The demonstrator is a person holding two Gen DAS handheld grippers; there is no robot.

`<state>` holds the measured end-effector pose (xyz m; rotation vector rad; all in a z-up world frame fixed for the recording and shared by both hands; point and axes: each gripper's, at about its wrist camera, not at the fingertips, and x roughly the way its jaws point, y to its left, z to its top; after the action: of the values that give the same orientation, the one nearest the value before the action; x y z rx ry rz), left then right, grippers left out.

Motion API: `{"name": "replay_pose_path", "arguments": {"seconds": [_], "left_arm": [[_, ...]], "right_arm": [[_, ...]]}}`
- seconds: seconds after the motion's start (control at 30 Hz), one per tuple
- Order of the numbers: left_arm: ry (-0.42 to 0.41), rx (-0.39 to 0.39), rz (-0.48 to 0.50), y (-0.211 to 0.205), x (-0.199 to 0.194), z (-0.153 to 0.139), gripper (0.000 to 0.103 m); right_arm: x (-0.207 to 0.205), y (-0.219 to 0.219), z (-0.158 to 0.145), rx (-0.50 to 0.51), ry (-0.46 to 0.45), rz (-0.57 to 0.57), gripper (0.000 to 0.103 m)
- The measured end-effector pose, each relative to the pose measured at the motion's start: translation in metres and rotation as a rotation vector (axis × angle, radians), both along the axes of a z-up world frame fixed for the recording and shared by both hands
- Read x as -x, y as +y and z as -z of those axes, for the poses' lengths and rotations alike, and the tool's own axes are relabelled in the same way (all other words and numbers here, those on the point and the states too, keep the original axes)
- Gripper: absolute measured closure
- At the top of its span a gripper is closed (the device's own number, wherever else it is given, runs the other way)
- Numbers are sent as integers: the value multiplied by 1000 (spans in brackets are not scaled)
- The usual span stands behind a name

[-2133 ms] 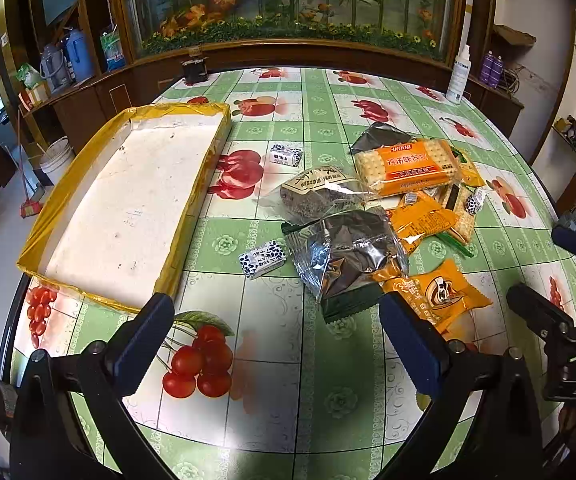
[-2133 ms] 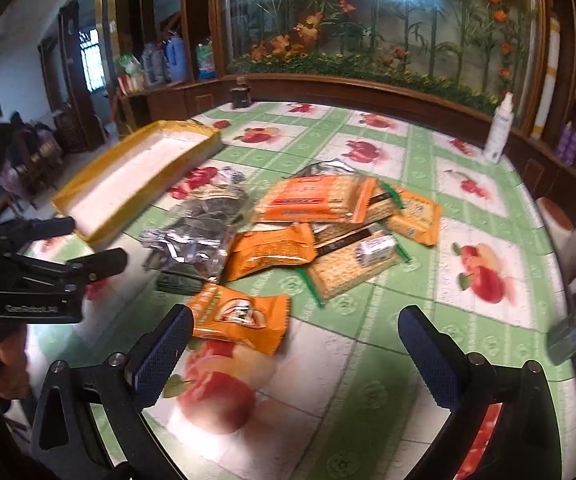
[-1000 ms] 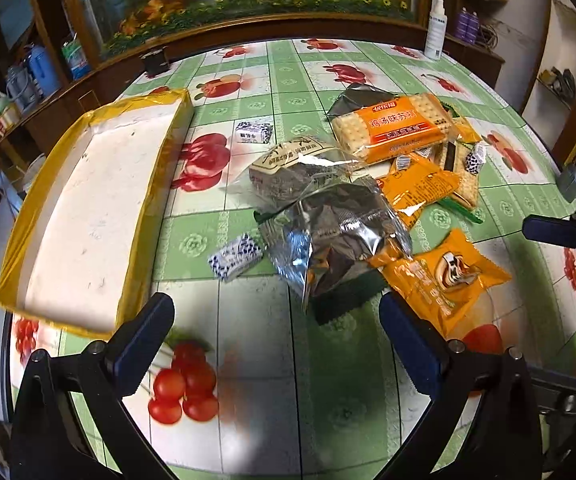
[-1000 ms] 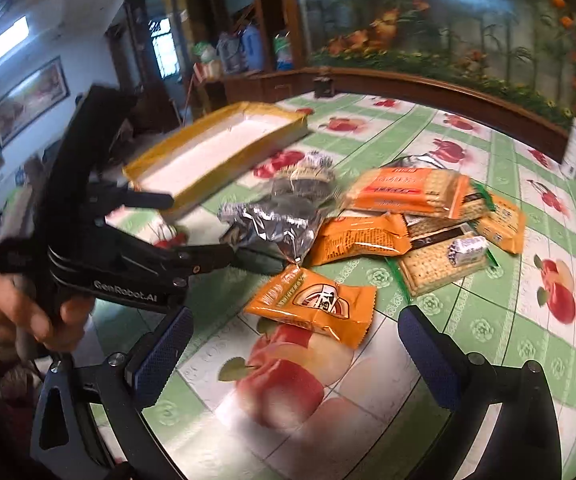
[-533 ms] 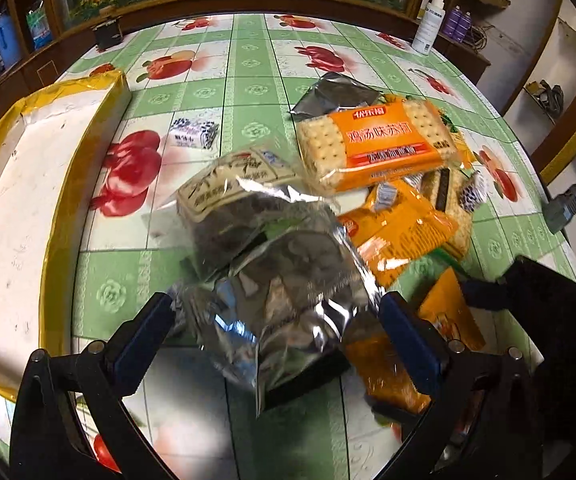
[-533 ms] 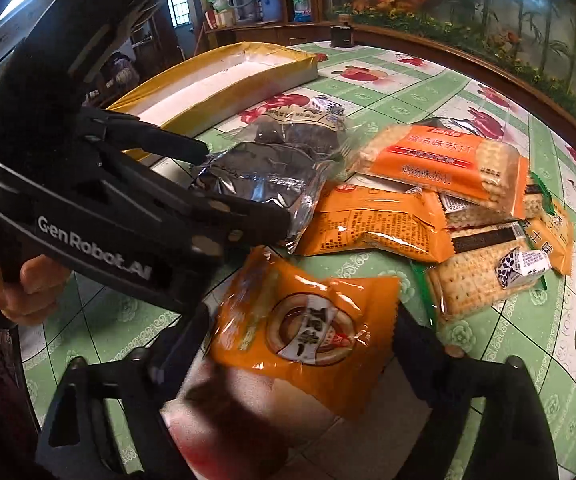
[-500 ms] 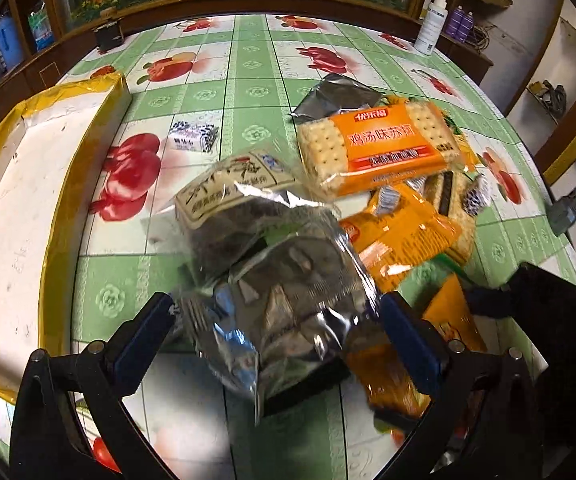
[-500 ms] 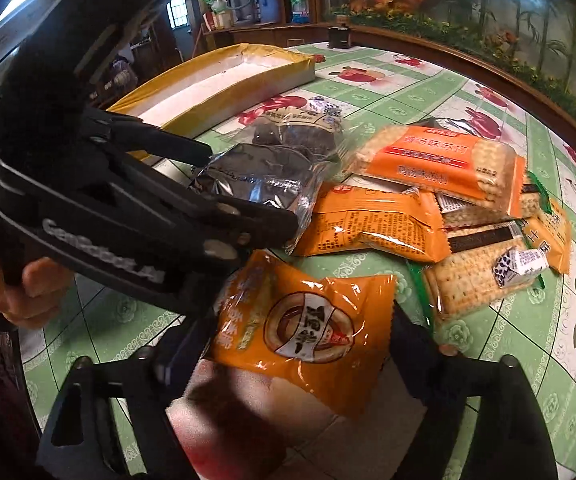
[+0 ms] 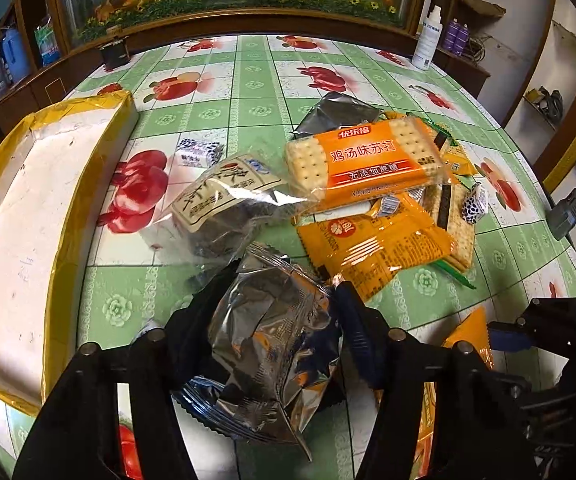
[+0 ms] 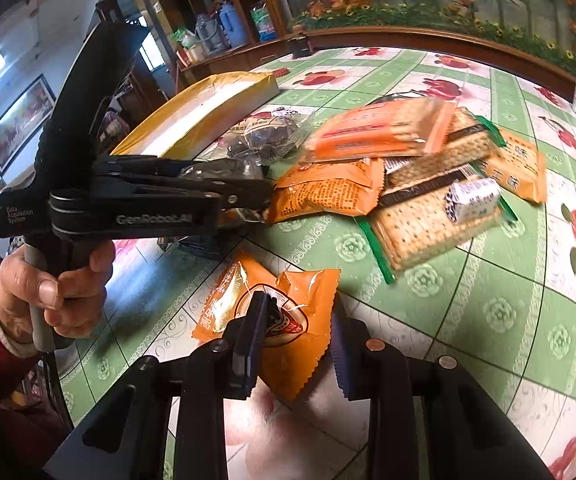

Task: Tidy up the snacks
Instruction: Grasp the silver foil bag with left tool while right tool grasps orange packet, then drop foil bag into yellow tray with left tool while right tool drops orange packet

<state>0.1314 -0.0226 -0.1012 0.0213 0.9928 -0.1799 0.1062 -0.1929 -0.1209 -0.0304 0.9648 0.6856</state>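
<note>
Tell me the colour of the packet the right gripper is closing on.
Orange, with a round red-and-white logo: the orange packet between the right gripper fingers, clearest in the right wrist view.

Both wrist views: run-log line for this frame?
left gripper: shut on silver packet | right gripper: shut on orange packet | yellow tray: no snacks inside

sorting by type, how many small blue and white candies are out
2: a candy near the yellow box, another candy atop the cracker pack; more may be hidden.
</note>
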Motion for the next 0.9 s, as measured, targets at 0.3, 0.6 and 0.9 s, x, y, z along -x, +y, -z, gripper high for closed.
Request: {"name": "replay_pose_path", "arguments": {"seconds": [0.3,0.6,0.9], "left_arm": [[-37,135,-57,33,25,-22,46],[-156,110,-96,51,53,-53,46],[-204,128,-203,105,68,-66,46]], "right_arm": [[10,-6,-14,-89,-30,9,90],[23,-3,-46,-140,-110,16,98],[26,22,-76,-187,-177,-9,98]]}}
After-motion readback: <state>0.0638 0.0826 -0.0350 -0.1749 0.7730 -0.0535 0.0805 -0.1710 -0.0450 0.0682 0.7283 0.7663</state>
